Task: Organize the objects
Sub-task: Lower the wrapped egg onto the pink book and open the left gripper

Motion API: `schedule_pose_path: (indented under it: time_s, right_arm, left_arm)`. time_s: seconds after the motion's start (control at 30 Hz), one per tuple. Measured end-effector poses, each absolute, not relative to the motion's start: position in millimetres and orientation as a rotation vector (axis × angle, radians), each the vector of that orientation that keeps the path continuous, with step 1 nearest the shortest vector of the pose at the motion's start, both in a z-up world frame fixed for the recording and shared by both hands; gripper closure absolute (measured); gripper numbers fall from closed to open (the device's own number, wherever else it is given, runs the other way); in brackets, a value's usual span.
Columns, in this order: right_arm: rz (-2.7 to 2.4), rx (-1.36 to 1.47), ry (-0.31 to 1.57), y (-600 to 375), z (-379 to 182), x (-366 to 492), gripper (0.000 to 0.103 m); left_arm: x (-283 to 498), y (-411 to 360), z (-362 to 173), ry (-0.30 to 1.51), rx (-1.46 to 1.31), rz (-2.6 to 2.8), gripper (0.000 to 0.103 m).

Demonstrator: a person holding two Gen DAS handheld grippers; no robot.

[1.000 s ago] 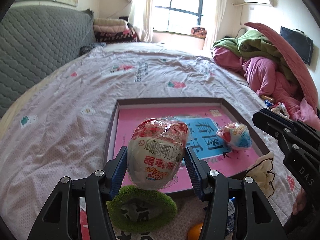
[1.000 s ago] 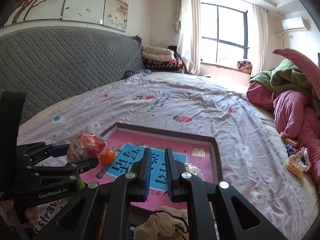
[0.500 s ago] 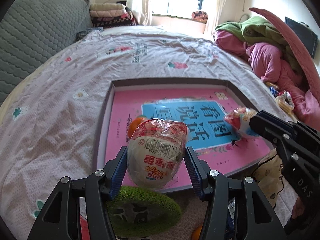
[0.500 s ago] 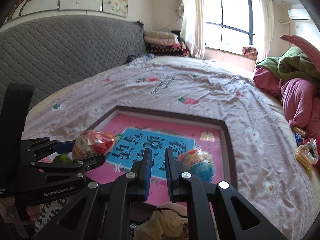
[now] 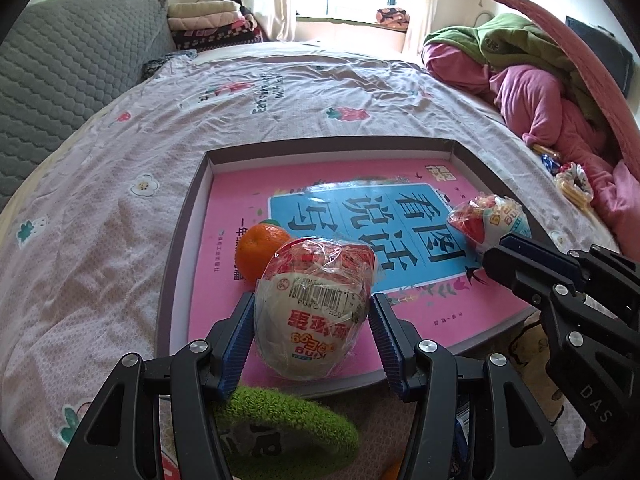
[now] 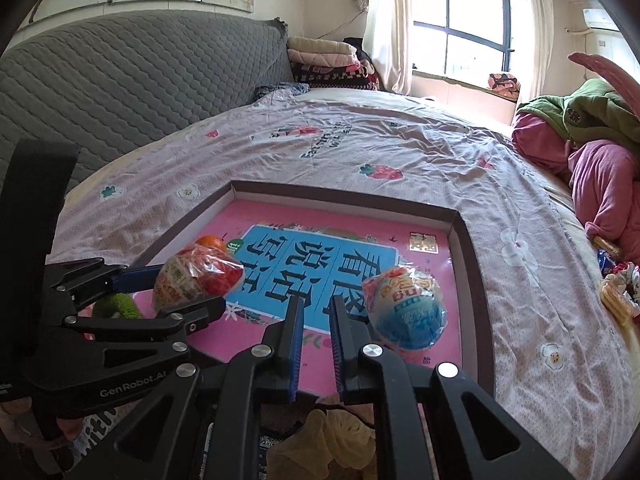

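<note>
The green fuzzy thing (image 5: 280, 428) is half hidden behind the left claw (image 5: 312, 332), perhaps a toy

A home bedroom. A wide bed (image 6: 360, 168) in a pale floral sheet fills the view, its grey quilted headboard (image 6: 132, 80) at ten o'clock. Folded blankets (image 6: 324, 60) are stacked at twelve, a curtained window (image 6: 460, 24) at one, heaped pink and green bedding (image 5: 532, 80) at two.
</note>
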State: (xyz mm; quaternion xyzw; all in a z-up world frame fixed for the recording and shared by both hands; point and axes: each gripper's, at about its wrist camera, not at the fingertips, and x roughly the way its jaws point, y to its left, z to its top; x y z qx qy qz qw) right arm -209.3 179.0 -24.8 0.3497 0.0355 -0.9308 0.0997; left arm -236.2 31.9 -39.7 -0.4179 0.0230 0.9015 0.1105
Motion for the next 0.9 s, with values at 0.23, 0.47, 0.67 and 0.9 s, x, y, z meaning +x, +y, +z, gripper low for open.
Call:
schedule_pose_path:
  time_s: [0.23, 0.47, 0.67, 0.9]
  right_arm:
    - [-2.739, 1.044, 0.08, 180.2, -26.3, -209.8, 0.089]
    - [-2.744, 1.037, 0.079, 180.1, -25.1, -209.4, 0.089]
    - [-2.751, 1.032, 0.071, 181.5, -24.1, -209.7, 0.089]
    - [-2.753, 1.029, 0.057, 184.2, -22.8, -207.9, 0.089]
  left_arm:
    - [-236.5, 32.7, -41.5, 0.067, -1.236, 2.643, 0.045]
    - [-237.0, 33.9, -43.4, 0.082, -1.246, 2.643, 0.045]
    - [-237.4, 34.4, -45.2, 0.095, -1.255, 2.64, 0.043]
    - [-239.3, 30.5, -46.9, 0.055, -1.274, 2.632, 0.038]
